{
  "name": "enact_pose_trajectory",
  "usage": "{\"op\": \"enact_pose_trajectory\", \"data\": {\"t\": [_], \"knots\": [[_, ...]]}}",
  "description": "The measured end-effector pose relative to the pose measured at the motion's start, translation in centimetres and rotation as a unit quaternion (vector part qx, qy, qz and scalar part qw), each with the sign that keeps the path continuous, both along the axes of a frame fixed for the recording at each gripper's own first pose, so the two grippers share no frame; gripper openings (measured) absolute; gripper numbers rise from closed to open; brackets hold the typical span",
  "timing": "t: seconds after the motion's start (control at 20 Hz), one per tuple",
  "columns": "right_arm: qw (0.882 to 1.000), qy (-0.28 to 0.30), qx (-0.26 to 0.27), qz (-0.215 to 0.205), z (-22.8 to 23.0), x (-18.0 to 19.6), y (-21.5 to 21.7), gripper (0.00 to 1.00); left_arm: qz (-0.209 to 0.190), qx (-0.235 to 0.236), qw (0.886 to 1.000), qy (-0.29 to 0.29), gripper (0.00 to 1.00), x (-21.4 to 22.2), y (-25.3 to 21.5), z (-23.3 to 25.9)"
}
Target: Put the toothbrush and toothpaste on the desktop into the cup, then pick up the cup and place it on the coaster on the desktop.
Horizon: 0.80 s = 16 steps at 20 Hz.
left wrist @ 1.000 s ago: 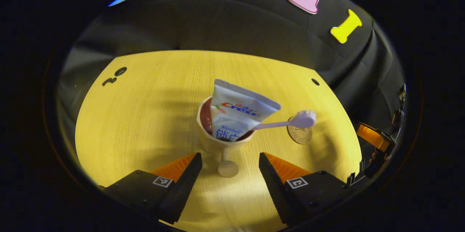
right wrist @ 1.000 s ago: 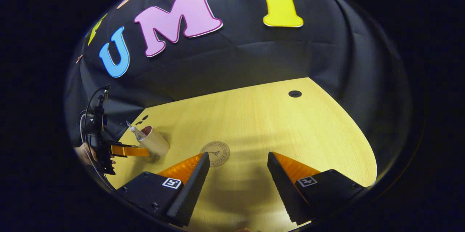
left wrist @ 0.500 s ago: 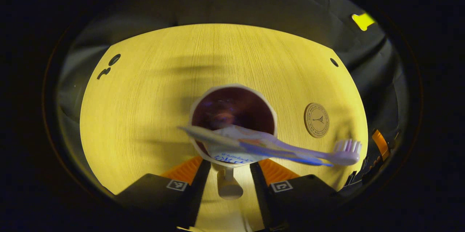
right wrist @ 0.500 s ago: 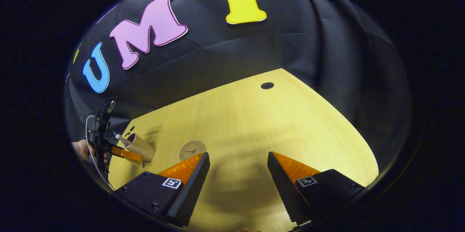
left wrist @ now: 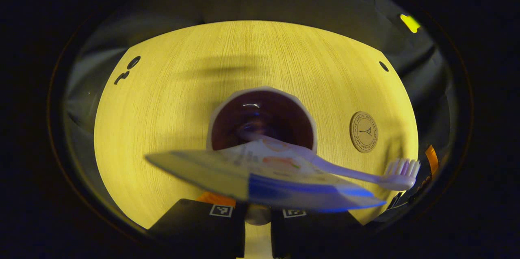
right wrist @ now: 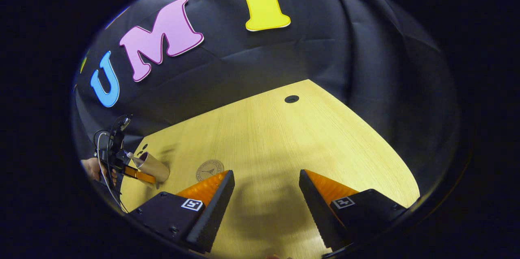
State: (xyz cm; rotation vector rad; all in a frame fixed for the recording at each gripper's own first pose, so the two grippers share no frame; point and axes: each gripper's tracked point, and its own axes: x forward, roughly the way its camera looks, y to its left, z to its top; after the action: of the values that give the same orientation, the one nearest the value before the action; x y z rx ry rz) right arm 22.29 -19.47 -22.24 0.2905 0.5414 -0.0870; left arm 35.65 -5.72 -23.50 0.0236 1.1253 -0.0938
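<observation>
In the left gripper view I look down into the cream cup (left wrist: pixel 262 92) with its dark red inside. The toothpaste tube (left wrist: pixel 260 169) leans out of it towards me, and the toothbrush (left wrist: pixel 400 169) sticks out to the right, head up. My left gripper (left wrist: pixel 258 220) is shut on the cup's stem, low under the tube. The round coaster (left wrist: pixel 363 132) lies on the desktop to the cup's right. In the right gripper view my right gripper (right wrist: pixel 266 175) stands open over the desktop, nothing between its fingers. Far left there, the cup (right wrist: pixel 153 166) is tilted in the left gripper (right wrist: pixel 136 173); the coaster (right wrist: pixel 210 169) lies between.
The wooden desktop (right wrist: pixel 284 137) has a cable hole (right wrist: pixel 291 99) near its back edge and more holes (left wrist: pixel 130 66) at the far left. Black cloth walls close the booth behind. A hand (right wrist: pixel 91 168) holds the left gripper at the desk's left edge.
The left gripper has closed on the cup's stem and the cup now tilts toward its camera, looming larger. The right gripper has drifted slightly, still open.
</observation>
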Motion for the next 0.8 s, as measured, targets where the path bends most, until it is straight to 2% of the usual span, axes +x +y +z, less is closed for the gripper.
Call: {"op": "enact_pose_trajectory", "data": {"t": [0.15, 0.2, 0.25, 0.3, 0.45, 0.5, 0.55, 0.6, 0.65, 0.7, 0.75, 0.8], "knots": [[1.0, 0.001, -0.006, -0.002, 0.1, -0.4, -0.4, 0.98, 0.001, -0.004, 1.0, -0.001, 0.32, -0.1, -0.2, 0.0], [1.0, -0.001, -0.007, -0.003, 0.2, -0.4, -0.5, 0.98, -0.003, -0.003, 1.0, -0.001, 0.28, -0.2, -0.2, 0.2], [1.0, -0.001, -0.009, -0.004, 0.4, -0.4, -0.6, 0.98, -0.009, -0.001, 1.0, -0.005, 0.32, -0.2, -0.3, 0.5], [1.0, -0.002, -0.011, -0.004, 0.5, -0.4, -0.7, 0.98, -0.016, 0.002, 1.0, -0.012, 0.28, -0.1, -0.5, 1.1], [1.0, -0.008, -0.013, -0.008, 1.1, -0.6, -1.0, 0.98, -0.042, 0.012, 0.999, -0.025, 0.27, 0.1, -1.9, 2.1], [1.0, -0.011, -0.015, -0.011, 1.4, -0.6, -1.2, 0.98, -0.051, 0.014, 0.998, -0.026, 0.32, 0.2, -2.5, 2.4], [1.0, -0.012, -0.018, -0.015, 1.5, -0.8, -1.5, 0.98, -0.061, 0.014, 0.998, -0.027, 0.32, 0.4, -3.5, 2.5], [1.0, -0.015, -0.018, -0.02, 1.8, -1.0, -1.8, 0.98, -0.07, 0.011, 0.997, -0.028, 0.28, 0.4, -4.6, 2.5], [0.999, -0.019, -0.017, -0.026, 2.1, -1.2, -2.1, 0.98, -0.08, 0.008, 0.996, -0.028, 0.32, 0.5, -5.9, 2.5], [0.999, -0.022, -0.017, -0.031, 2.4, -1.4, -2.5, 0.98, -0.092, 0.006, 0.995, -0.027, 0.28, 0.5, -7.1, 2.5], [0.999, -0.024, -0.017, -0.035, 2.7, -1.8, -2.8, 0.98, -0.104, 0.006, 0.994, -0.026, 0.32, 0.5, -8.4, 2.4], [0.999, -0.027, -0.02, -0.039, 3.0, -2.1, -3.1, 0.98, -0.117, 0.007, 0.993, -0.024, 0.32, 0.6, -9.6, 2.3]]}}
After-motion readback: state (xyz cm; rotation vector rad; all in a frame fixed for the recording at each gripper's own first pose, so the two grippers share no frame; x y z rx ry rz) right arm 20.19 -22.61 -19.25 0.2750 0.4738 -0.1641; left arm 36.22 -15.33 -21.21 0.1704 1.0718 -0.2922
